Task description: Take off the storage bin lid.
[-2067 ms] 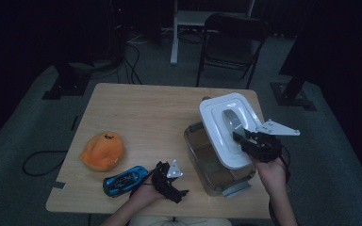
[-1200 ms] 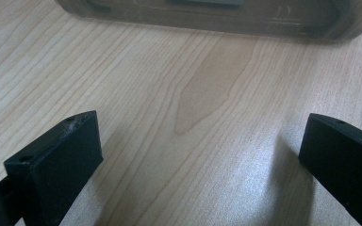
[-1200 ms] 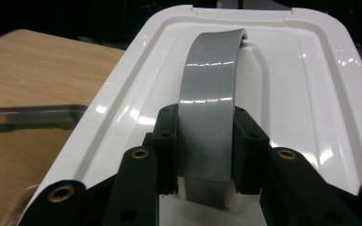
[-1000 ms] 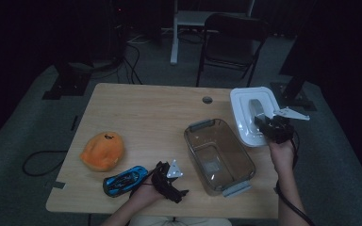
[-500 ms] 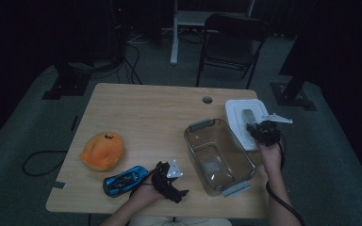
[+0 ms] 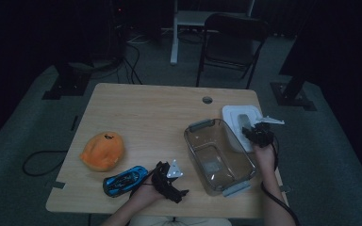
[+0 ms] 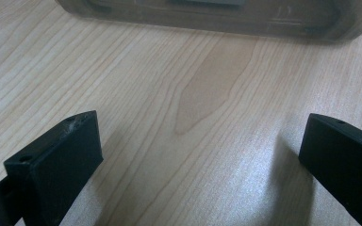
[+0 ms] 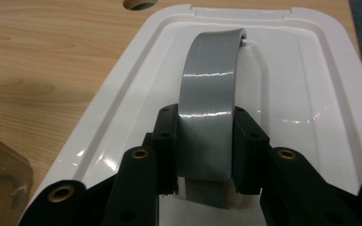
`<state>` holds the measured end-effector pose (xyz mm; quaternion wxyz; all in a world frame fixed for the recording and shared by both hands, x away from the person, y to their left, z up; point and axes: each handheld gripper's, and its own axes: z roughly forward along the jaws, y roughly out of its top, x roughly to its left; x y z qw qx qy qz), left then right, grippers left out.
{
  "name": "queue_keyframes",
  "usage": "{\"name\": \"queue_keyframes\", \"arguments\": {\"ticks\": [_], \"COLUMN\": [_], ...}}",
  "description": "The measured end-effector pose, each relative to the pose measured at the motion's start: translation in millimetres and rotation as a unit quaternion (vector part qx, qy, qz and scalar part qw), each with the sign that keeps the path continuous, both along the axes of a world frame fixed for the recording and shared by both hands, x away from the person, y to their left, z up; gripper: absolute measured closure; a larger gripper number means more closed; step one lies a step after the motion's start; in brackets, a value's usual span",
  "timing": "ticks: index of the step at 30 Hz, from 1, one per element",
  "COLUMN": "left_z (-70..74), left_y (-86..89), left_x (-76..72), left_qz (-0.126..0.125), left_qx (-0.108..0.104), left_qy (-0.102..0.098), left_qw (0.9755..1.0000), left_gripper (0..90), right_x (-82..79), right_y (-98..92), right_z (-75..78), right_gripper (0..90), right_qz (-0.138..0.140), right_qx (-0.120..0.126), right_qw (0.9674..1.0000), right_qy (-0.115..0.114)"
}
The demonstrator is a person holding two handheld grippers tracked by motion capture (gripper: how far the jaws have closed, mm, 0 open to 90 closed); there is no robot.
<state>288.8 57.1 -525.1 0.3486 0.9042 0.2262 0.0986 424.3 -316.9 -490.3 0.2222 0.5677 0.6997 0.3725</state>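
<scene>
Right gripper [image 8: 205,155] view: jaws clamp lid's [image 8: 311,94] grey handle [image 8: 207,94].

Claw [image 8: 205,146] clamped on lid handle [image 8: 209,94]

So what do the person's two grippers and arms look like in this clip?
Both grippers are black. The left gripper has blocky rectangular jaws and a grey three-cornered plate; the right gripper shows brass-ringed screw holes, a similar plate, and a dark cable trailing along the forearm. Forearms look bare; no sleeves visible.

On the table [image 6: 146,108], the plush [image 6: 102,149] is sitting left, the toy car [image 6: 125,179] before it, the lid [image 6: 239,123] lying right of the bin [image 6: 218,156].
</scene>
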Motion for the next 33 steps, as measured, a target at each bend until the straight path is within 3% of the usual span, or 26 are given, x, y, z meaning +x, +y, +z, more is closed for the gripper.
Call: {"name": "queue_keyframes", "arguments": {"ticks": [12,14,16,17,18,21,24,26,33], "left_z": [0.0,0.1,0.2,0.2,1.0,4.3,11.8,14.6,26.9], "left_y": [-0.8,-1.4,-2.2,-2.2,-3.3,-4.7,-4.0,-3.8,-5.9], "left_x": [-0.2,-0.3,0.0,0.0,0.8,3.0,5.8,7.2,22.7], "left_qz": [0.005,0.005,0.002,0.002,0.002,0.003,0.009,0.012,0.043], "left_qx": [-0.001,0.0,0.001,0.001,0.004,0.014,0.002,-0.001,-0.023], "left_qy": [0.0,0.001,0.0,0.0,0.003,0.002,0.002,-0.002,0.001], "left_qw": [1.0,1.0,1.0,1.0,1.0,0.9999,1.0,0.9999,0.9988], "left_gripper": [0.5,0.5,0.5,0.4,0.5,0.5,0.5,0.5,0.5], "right_x": [3.1,3.5,2.9,2.9,0.6,-5.4,-14.6,-22.5,-52.8], "right_y": [-0.1,0.6,2.2,2.2,3.2,0.7,-4.3,-7.1,-11.4], "right_z": [-20.5,-22.4,-19.8,-19.8,-15.5,-8.1,-2.1,-0.7,-7.1], "right_gripper": [67.1,56.4,46.7,46.7,39.5,32.9,25.6,14.2,12.8], "right_qz": [0.006,0.013,0.015,0.015,0.017,0.017,0.021,0.038,0.067], "right_qx": [0.004,0.015,0.008,0.008,0.003,0.003,0.011,0.01,-0.006], "right_qw": [0.9997,0.9994,0.9995,0.9995,0.9995,0.9997,0.9997,0.9992,0.9977], "right_qy": [0.024,0.029,0.028,0.028,0.027,0.019,0.012,0.01,0.009]}}
